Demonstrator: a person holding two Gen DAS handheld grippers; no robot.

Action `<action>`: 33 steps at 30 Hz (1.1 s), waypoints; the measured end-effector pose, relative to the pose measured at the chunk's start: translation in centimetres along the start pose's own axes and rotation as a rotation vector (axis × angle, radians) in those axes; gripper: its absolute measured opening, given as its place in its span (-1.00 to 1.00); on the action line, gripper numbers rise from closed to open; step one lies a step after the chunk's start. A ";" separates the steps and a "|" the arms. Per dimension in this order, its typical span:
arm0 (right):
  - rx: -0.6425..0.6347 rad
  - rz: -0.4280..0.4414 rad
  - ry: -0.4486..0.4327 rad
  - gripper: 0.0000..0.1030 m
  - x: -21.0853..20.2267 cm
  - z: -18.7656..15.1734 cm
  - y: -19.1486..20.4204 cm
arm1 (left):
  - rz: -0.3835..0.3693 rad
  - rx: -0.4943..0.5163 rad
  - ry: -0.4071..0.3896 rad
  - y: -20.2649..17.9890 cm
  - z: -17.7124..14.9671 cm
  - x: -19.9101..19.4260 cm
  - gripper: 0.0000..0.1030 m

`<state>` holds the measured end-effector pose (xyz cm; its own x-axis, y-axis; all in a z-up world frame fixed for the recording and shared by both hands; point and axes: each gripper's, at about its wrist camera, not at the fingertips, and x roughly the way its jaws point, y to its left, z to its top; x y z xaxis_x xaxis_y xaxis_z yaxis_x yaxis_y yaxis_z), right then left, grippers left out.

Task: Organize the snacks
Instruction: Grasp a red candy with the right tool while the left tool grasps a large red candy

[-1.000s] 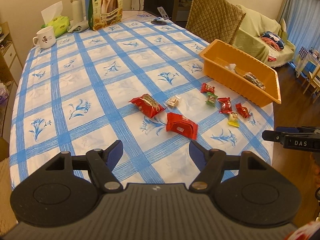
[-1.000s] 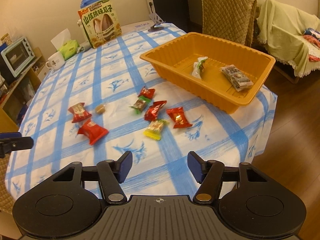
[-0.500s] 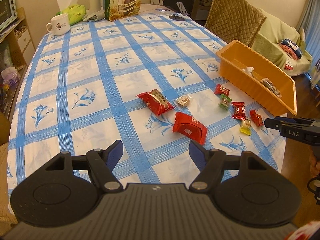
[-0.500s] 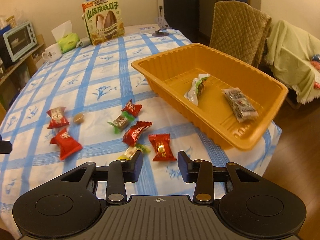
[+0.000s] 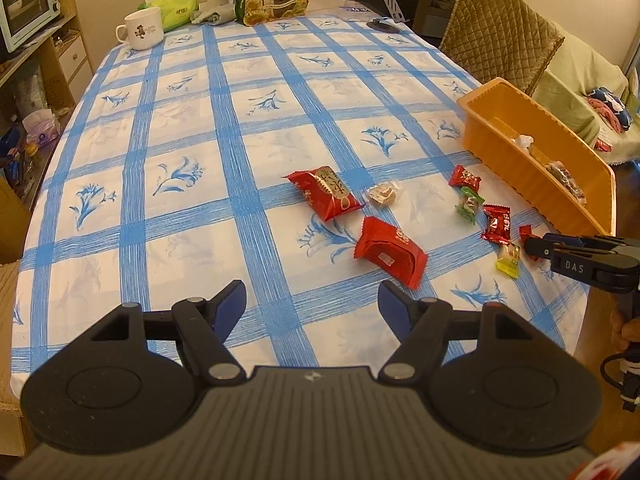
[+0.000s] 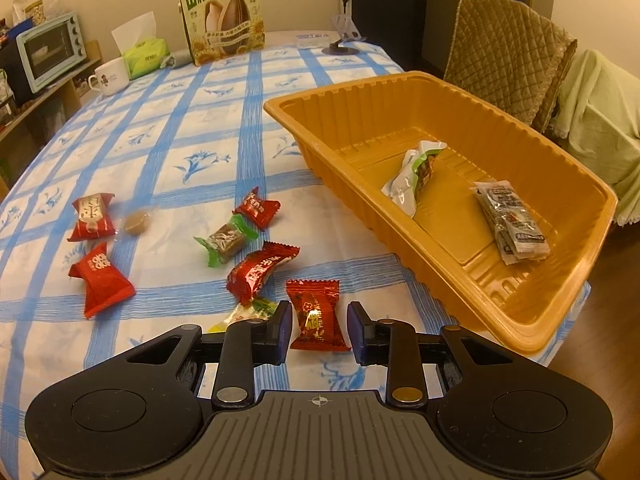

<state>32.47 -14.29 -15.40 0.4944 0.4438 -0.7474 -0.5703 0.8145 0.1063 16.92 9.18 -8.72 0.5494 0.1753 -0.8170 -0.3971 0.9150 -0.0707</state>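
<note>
Item: small red foil-wrapped candy [image 6: 318,315], on blue-check tablecloth [image 6: 168,160] nr table's right edge, beside orange ribbed plastic tray [image 6: 472,280]. Long axis runs fwd between right gripper [image 6: 319,330] fingers; jaws part-open, straddling it, not yet pinching. Left gripper [image 5: 312,304]: wide open, holds nothing, farther off. Vs 0.5 s ago: right gripper advanced, candy now betw fingers, gap narrower.

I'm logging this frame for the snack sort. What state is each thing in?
Right gripper: open, straddling red candy, which lies on the table.
Left gripper: open, empty.
Orange tray: holds two packets.
Green-wrapped candy: loose on tablecloth.
Mug: upright.
</note>
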 end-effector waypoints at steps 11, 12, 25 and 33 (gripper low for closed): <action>-0.030 0.035 0.015 -0.60 0.4 -0.1 -0.3 | -0.036 0.010 0.020 -2.4 0.1 1.1 0.29; -0.027 0.044 0.014 -0.60 0.1 0.0 -0.3 | -0.042 0.010 0.023 -2.6 0.1 1.3 0.26; 0.018 0.114 -0.059 -0.60 -5.1 1.8 -1.7 | -0.108 0.007 0.052 -6.0 0.5 5.0 0.02; 0.039 0.118 -0.081 -0.60 -6.8 2.5 -3.1 | -0.077 0.000 0.046 -7.1 1.5 7.4 0.02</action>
<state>32.51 -18.85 -9.03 0.4776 0.5643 -0.6734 -0.6025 0.7682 0.2165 24.91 4.52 -13.43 0.5440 0.0870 -0.8346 -0.3547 0.9252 -0.1347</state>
